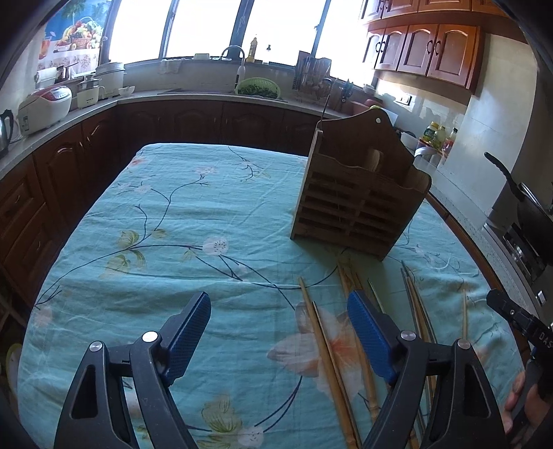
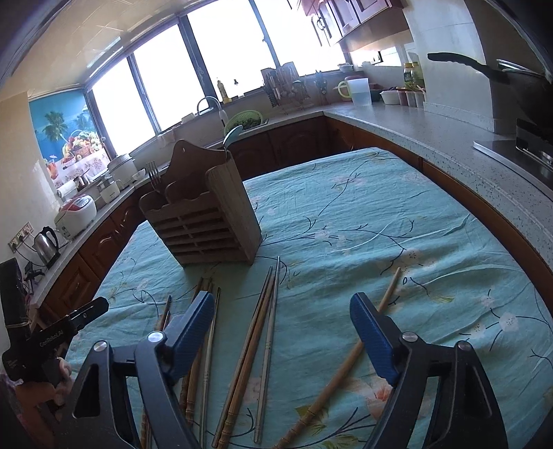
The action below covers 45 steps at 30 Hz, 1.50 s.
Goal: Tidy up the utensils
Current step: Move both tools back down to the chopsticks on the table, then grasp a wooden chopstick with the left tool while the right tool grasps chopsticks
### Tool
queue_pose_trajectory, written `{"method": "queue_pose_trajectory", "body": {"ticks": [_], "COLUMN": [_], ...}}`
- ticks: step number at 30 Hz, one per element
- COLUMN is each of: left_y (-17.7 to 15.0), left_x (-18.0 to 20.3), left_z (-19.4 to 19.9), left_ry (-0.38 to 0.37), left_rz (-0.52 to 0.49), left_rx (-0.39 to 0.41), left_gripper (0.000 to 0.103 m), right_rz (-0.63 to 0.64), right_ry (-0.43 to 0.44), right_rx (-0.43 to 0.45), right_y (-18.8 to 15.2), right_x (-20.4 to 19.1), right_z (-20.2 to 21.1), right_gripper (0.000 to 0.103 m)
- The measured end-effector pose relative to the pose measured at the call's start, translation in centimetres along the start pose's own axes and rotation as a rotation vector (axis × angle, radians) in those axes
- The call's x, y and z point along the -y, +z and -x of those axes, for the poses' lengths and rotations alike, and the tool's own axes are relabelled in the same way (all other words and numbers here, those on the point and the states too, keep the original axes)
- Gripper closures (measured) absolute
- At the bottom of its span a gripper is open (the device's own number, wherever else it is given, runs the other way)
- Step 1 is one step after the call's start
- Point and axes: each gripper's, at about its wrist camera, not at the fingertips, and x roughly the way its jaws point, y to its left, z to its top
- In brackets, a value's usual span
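Wooden utensil holder point(image 2: 204, 214), fork point(image 2: 154, 179) inside, chopsticks point(image 2: 254, 349) outside

Home kitchen, lived-in. U-shaped speckled stone countertop point(image 2: 432, 134) w/ dark wood base cabinets point(image 1: 193, 119) below and matching wall cabinets point(image 1: 428, 48) above. Sink faucet point(image 1: 234, 51) under a wide bay window point(image 1: 204, 27), green colander point(image 1: 258, 86) of greens beside it, knife block point(image 1: 307, 69) further along. Small appliances on the counter: rice cooker point(image 1: 45, 107), electric kettle point(image 2: 46, 243), stacked pots. Wok point(image 2: 525, 89) on a gas hob point(image 2: 518, 152), oil bottles point(image 1: 436, 133) nearby, plastic jug point(image 2: 359, 90). Fruit-basket poster point(image 2: 69, 138) on the wall. In the middle, a table under a teal floral cloth point(image 1: 179, 207).
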Motion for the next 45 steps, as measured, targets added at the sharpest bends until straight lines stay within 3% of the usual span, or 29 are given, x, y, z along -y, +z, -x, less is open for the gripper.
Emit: {"method": "queue_pose_trajectory", "body": {"ticks": [2, 11, 17, 22, 29, 36, 43, 45], "left_y": [0.3, 1.8, 2.3, 2.6, 3.1, 2.6, 2.6, 2.7], "left_x": [-0.1, 0.3, 0.8, 1.7, 3.1, 3.8, 5.1, 5.3], "left_z": [-0.7, -5.1, -8.8, -11.4, -13.2, -13.6, -14.5, -14.7], "left_ry": [-0.004, -0.025, -0.024, -0.018, 0.014, 0.026, 0.037, 0.032], "left_rz": [0.004, 0.002, -0.017, -0.061, -0.148, -0.213, -0.262, -0.273], "left_rx": [-0.024, -0.137, -0.2, -0.244, -0.245, -0.26, -0.258, -0.256], "left_gripper": [0.03, 0.049, 0.058, 0.072, 0.073, 0.073, 0.074, 0.078], "right_rz": [0.002, 0.061, 0.113, 0.108, 0.083, 0.136, 0.195, 0.199], "right_ry": [-0.006, -0.017, -0.046, -0.057, -0.025, -0.017, -0.061, -0.064], "right_rx": [-0.023, -0.165, -0.273, -0.27, -0.257, -0.291, -0.307, -0.307], "right_y": [0.2, 0.5, -0.3, 0.3, 1.4, 0.2, 1.9, 2.7], "right_x": [0.0, -1.1, -1.6, -1.1, -0.7, -1.7, -3.2, -3.1], "right_z": [-0.9, -5.7, -8.8, -9.6, -9.5, -9.8, -12.7, -13.7], "right_gripper": [0.041, 0.079, 0.09, 0.096, 0.092, 0.092, 0.091, 0.093]}}
